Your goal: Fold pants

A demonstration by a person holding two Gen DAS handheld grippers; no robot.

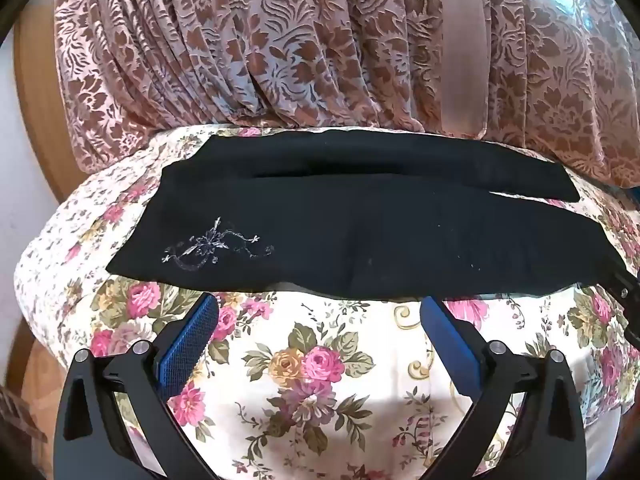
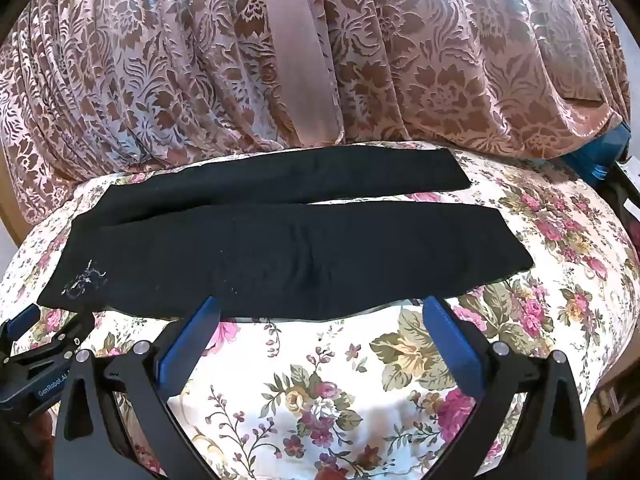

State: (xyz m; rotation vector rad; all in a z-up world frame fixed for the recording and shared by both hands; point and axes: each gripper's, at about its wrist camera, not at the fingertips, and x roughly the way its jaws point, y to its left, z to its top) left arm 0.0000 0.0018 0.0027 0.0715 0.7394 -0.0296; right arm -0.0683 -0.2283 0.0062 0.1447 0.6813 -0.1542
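Black pants lie flat across a table under a floral cloth, both legs stretched out to the right, with a silver embroidered motif near the left end. They also show in the right wrist view. My left gripper is open and empty, its blue fingertips at the near edge of the pants. My right gripper is open and empty too, its fingertips at the near hem of the closer leg. The left gripper also shows at the lower left of the right wrist view.
A pink and brown patterned curtain hangs just behind the table and touches its far edge. The floral cloth drops off at the left and right sides. A blue object sits at the far right.
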